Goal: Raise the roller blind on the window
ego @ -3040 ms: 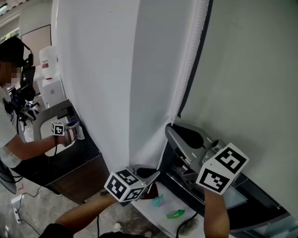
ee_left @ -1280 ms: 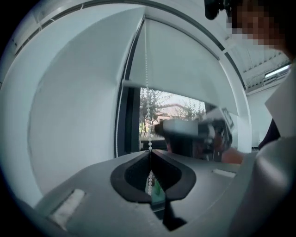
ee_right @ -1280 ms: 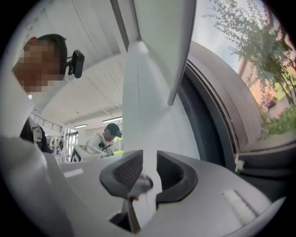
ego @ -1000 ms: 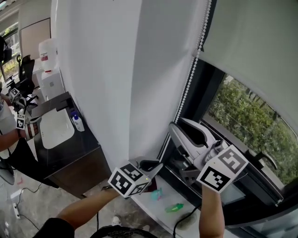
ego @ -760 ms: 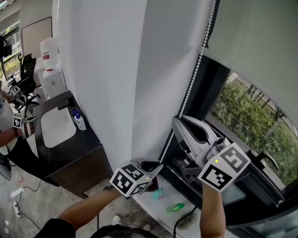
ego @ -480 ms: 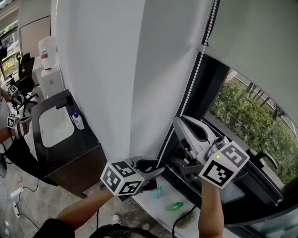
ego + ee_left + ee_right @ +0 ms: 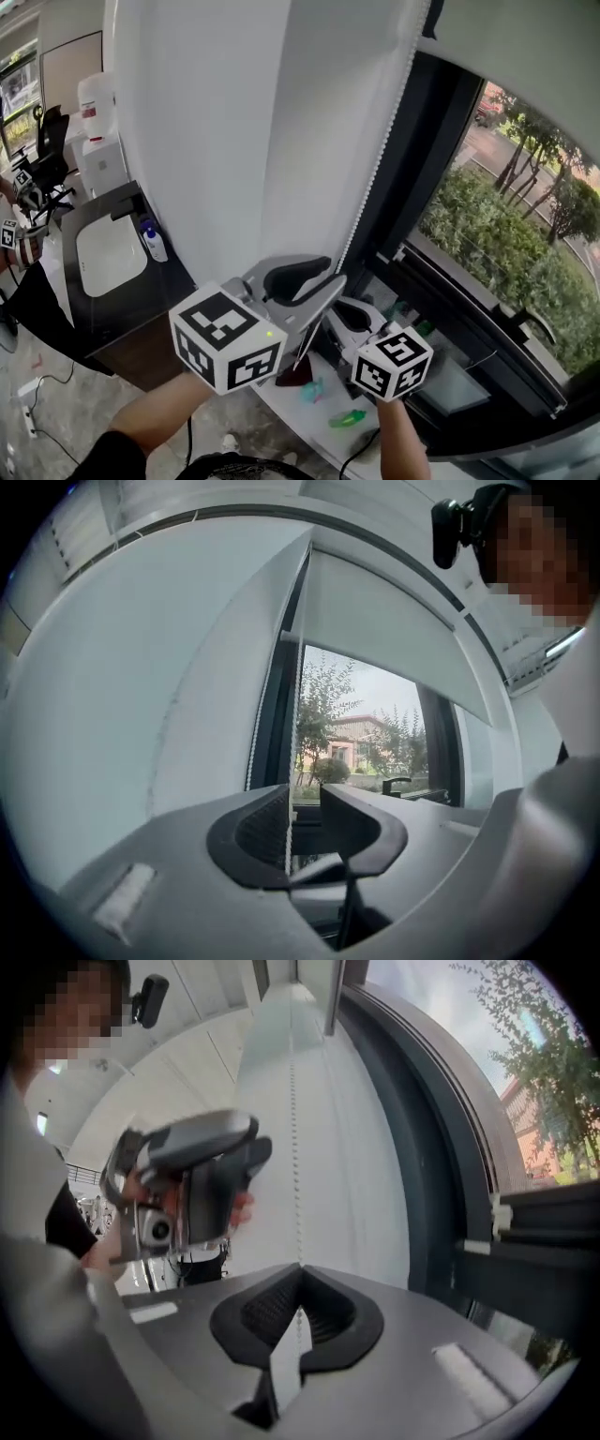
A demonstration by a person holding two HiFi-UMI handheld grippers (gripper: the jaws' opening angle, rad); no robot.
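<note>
The grey roller blind (image 7: 525, 37) hangs high over the window (image 7: 506, 206), with trees showing below its edge. Its white bead chain (image 7: 375, 178) runs down beside the dark frame. My left gripper (image 7: 314, 281) is the upper one. Its jaws have just been opening and stand open, with the chain (image 7: 286, 832) passing between them close to the left pad. My right gripper (image 7: 339, 311) sits lower. Its jaws have just closed and are shut on the chain (image 7: 292, 1147) in the right gripper view (image 7: 300, 1269). The blind (image 7: 394, 630) also shows in the left gripper view.
A white wall (image 7: 234, 141) stands left of the window. Beyond it are a black counter with a white basin (image 7: 108, 253), a small bottle (image 7: 150, 242) and a water dispenser (image 7: 94, 122). Green items (image 7: 352, 417) lie on the sill. A window handle (image 7: 530, 323) sticks out at the right.
The right gripper has sunk with the chain while the left gripper has risen along it. The blind's bottom edge has climbed, and more of the window shows.
</note>
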